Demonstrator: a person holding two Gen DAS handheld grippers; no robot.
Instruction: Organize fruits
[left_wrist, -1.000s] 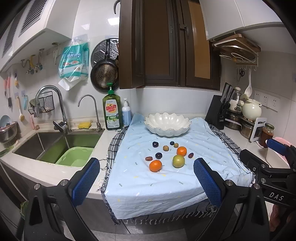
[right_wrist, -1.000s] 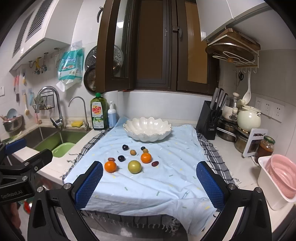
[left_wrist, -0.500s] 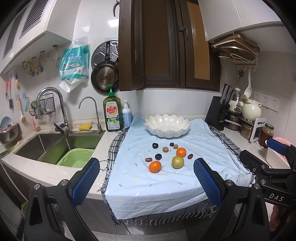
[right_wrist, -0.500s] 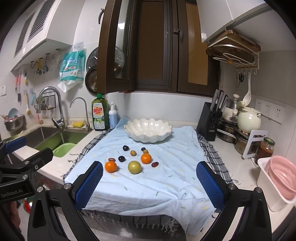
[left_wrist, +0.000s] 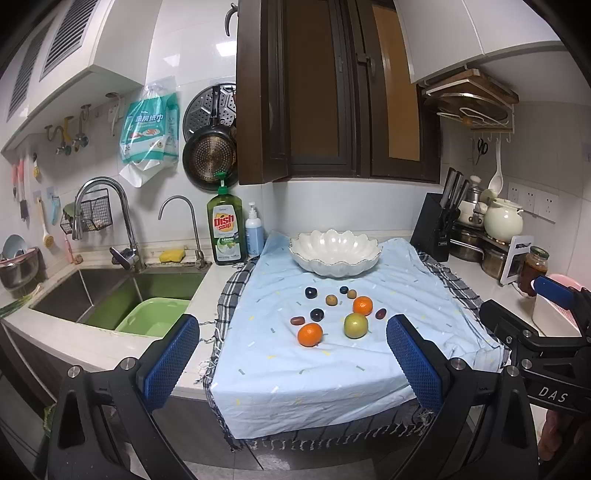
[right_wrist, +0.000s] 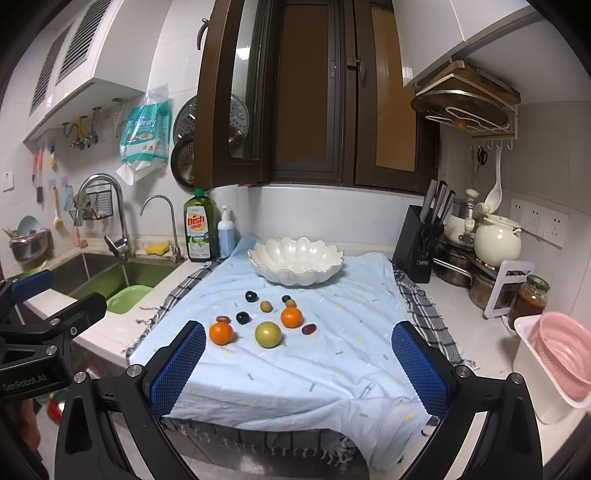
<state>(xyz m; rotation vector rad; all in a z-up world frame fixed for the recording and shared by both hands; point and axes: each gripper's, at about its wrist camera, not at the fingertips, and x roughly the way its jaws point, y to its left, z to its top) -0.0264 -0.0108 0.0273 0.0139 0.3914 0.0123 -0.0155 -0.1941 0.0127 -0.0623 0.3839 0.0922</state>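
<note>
Fruit (left_wrist: 332, 314) lies scattered on the blue cloth (left_wrist: 314, 373) just in front of the empty white bowl (left_wrist: 335, 252), and both tongs, left (left_wrist: 295, 360) and right (right_wrist: 301, 365), hang released and empty short of the counter edge. Best start, I judge, with a near big piece such as the orange (left_wrist: 310, 334), closing gently at its widest part so it cannot roll among the small ones. Readable writing: "Dish soap" and "LEMON" on the green bottle (left_wrist: 224, 225), "DAS" and "GenRobot.AI" on the tong bodies.

The picture's edge is cutting off the right gripper (left_wrist: 554, 325) in the left wrist view. The small dark fruits (right_wrist: 252, 296) are showing too small to identify. The cloth (right_wrist: 295, 369) is hiding the surface beneath.
</note>
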